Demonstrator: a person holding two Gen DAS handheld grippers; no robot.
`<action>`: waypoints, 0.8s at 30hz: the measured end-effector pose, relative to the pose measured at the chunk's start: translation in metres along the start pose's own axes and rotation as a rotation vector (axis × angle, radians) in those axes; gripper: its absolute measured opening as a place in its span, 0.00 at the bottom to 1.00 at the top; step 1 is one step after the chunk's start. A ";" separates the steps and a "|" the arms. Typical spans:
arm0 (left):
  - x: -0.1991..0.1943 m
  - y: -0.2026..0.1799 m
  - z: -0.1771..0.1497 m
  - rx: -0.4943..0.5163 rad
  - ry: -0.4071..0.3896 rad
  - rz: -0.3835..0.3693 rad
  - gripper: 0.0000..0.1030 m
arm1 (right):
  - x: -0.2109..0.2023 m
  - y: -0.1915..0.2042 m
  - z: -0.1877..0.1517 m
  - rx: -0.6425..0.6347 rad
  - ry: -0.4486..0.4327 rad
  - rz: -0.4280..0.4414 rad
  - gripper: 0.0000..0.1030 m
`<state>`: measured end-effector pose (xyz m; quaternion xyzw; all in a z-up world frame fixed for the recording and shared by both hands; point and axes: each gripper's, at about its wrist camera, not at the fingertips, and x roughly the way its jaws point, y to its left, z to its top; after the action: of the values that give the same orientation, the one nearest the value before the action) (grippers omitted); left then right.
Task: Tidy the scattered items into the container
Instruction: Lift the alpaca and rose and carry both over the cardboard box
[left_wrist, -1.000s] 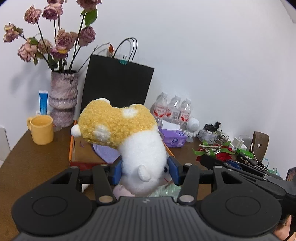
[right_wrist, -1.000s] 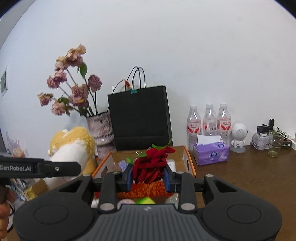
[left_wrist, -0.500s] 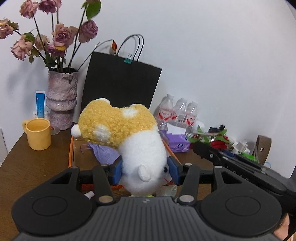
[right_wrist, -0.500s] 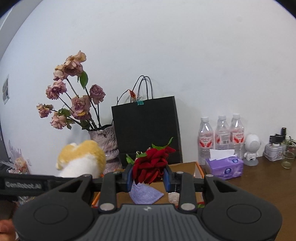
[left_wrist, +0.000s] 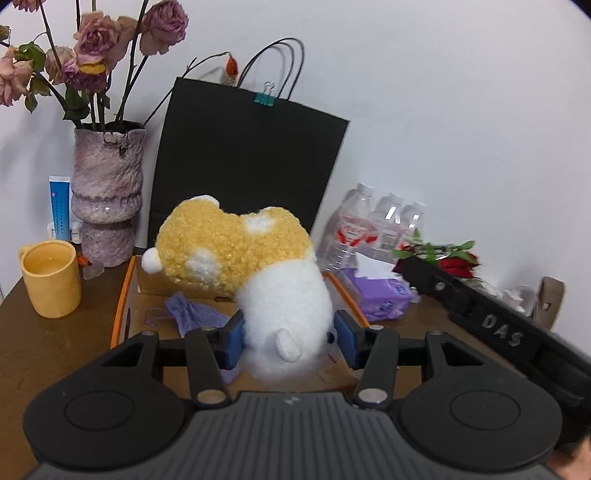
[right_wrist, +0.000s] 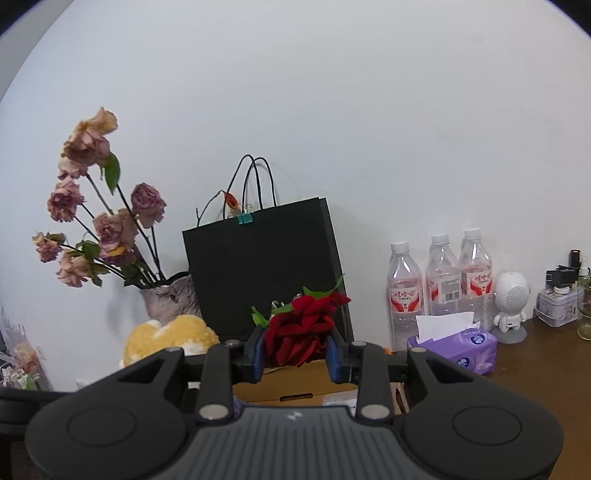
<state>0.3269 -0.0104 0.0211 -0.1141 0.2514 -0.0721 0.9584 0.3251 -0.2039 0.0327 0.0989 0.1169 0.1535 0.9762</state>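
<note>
My left gripper is shut on a yellow and white plush toy and holds it above the orange-edged cardboard box. A purple cloth pouch lies in the box. My right gripper is shut on a red artificial rose with green leaves, held above the box's far wall. The plush toy also shows in the right wrist view at the left. The rose and right gripper show in the left wrist view at the right.
A black paper bag stands behind the box. A vase of dried roses, a yellow mug and a blue tube are at the left. Water bottles, a purple tissue pack and a white figure are at the right.
Both grippers have risen and moved over the box with their loads. The right gripper's view has tilted up, so the box contents have dropped out of it.
</note>
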 end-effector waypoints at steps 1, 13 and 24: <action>0.007 0.001 -0.001 0.002 -0.001 0.012 0.50 | 0.007 -0.001 -0.001 -0.007 0.008 -0.002 0.29; 0.067 0.018 -0.018 -0.048 0.055 0.094 0.50 | 0.088 -0.021 -0.033 -0.036 0.192 -0.079 0.29; 0.090 0.021 -0.030 -0.054 0.108 0.174 0.50 | 0.105 -0.018 -0.049 -0.112 0.254 -0.084 0.29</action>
<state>0.3910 -0.0133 -0.0517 -0.1136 0.3136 0.0120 0.9427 0.4148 -0.1795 -0.0390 0.0192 0.2347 0.1303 0.9631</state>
